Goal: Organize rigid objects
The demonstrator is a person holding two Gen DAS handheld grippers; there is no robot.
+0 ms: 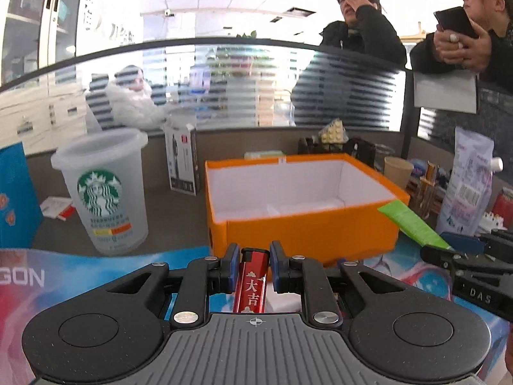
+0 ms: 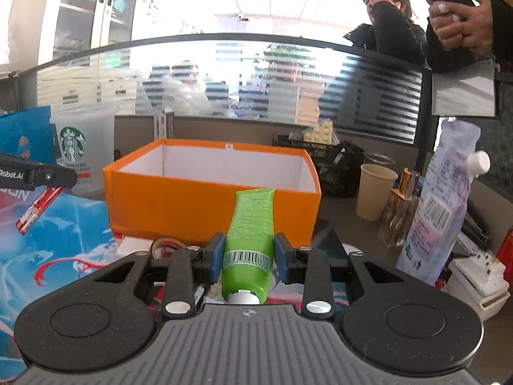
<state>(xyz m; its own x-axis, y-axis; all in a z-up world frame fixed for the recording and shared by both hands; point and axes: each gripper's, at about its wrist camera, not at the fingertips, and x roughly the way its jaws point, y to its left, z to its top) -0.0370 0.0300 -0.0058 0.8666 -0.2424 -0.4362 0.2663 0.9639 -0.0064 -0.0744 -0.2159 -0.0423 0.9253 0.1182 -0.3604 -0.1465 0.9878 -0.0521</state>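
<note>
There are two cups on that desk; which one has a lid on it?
The frosted plastic cup with the green logo, left of the orange box, has a lid. The tan paper cup on the right is open.

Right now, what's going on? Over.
Left gripper shut on lighter. Right gripper shut on green tube. Orange box ahead, open, path clear.

left wrist view: low over the desk, close before the near wall of the orange box (image 1: 304,234), facing the glass partition (image 1: 224,89). right wrist view: same facing, nearer the box's right end. shared: box, frosted cup (image 1: 102,192), partition.
</note>
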